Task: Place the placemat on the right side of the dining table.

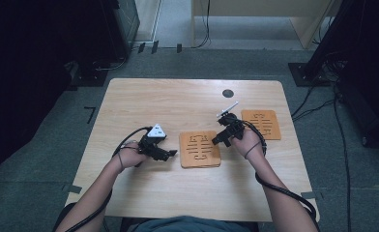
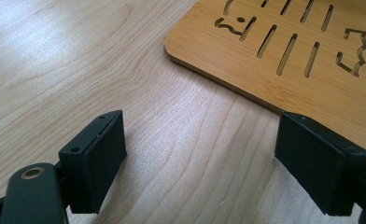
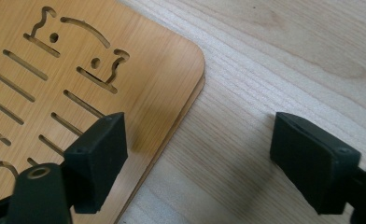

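Two bamboo boards lie on the pale wooden table [image 1: 144,104], each a rounded-corner square pierced with slots and small curled cut-outs. The near board [image 1: 200,149] sits at the table's middle between the two grippers; in the right gripper view its corner shows a second edge just beneath, so it seems to rest on another layer, though how many pieces are stacked there I cannot tell. The far board [image 1: 261,123] lies to the right, partly hidden behind the person's right hand [image 1: 249,141].

The left gripper [image 1: 169,153] rests just left of the near board, a grey three-cornered plate on top. In the left gripper view its black jaws stand wide apart with bare table grain between them, and the right-hand jaw covers part of the board's edge. The right gripper [image 1: 220,140] is at the near board's far right corner; in the right gripper view its jaws are likewise spread wide, one over the board's surface, the other over the table, grasping nothing.

A thin white stick [image 1: 227,109] lies slanted just beyond the right gripper; its kind is too small to make out. A dark round disc [image 1: 228,93] sits near the table's far edge. Both views cut the boards off at their margins.
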The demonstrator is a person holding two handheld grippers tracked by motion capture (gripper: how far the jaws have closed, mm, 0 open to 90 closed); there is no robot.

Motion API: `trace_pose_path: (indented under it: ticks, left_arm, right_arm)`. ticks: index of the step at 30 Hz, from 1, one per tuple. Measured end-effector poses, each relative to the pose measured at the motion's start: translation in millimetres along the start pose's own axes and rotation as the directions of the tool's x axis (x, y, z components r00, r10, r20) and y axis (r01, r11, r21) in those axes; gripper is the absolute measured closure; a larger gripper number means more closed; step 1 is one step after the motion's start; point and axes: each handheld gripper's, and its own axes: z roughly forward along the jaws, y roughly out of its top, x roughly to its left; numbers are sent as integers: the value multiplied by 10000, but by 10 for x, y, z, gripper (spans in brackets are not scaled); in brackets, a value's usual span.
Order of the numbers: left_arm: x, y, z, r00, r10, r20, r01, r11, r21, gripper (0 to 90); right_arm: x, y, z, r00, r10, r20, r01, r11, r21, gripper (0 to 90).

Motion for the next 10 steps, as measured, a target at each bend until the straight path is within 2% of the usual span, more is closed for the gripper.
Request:
trace_pose_path:
  ticks: [4,7,10]
  left_arm:
    - [-1,-1,0,10000,25,-11,-25,10000,1,155]
    - [0,-3,0,10000,25,-1,-25,10000,-16,155]
    - [-1,-4,1,10000,12,-9,-12,10000,-33,155]
  right_arm:
    - [11,-6,10,9999,-134,-53,135,9999,19,138]
    - [35,-15,20,9987,-505,93,505,9987,68,123]
    - [41,-27,36,9973,-728,-119,729,9973,67,59]
